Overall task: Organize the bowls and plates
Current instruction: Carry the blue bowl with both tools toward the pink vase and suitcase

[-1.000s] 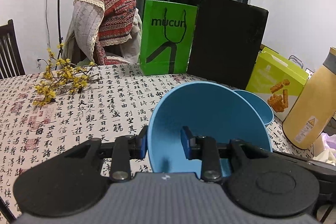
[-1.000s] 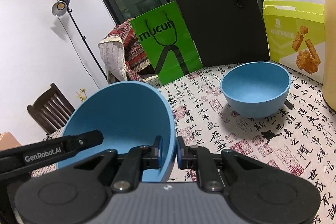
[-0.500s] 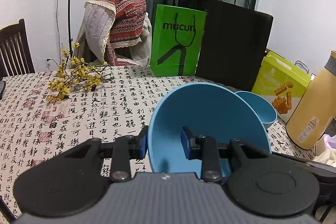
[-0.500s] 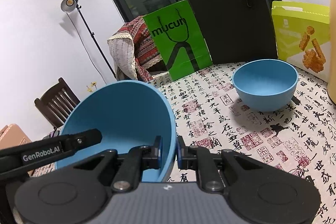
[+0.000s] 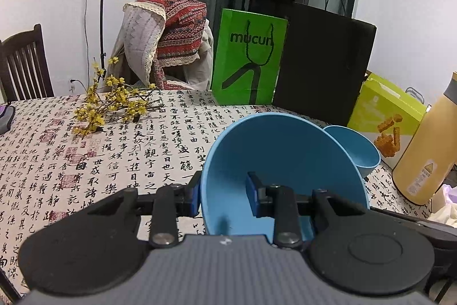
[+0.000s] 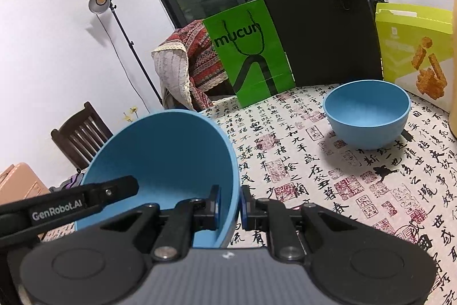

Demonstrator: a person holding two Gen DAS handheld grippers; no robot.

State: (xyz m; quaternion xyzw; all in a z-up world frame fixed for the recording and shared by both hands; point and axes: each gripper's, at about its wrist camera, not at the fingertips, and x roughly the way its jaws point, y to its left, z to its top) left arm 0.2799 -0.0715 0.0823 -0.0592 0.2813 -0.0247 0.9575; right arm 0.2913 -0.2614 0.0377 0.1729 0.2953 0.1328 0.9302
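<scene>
Right wrist | right tongs (image 6: 230, 203) pinch tilted bowl (image 6: 165, 156) rim | left tongs (image 5: 223, 195) straddle opposite rim

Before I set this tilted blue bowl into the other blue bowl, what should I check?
1. Right tongs clamped on the held bowl rim: ok.
2. Left tongs straddle the rim, but whether the inner pad presses: cannot tell.
3. Second bowl upright and empty: ok.
4. Path over the tablecloth between the bowls free of things: ok.
5. Held bowl level for nesting: not ok, it tilts steeply.
6. Clearance from the yellow bottle beside the second bowl: cannot tell.
</scene>
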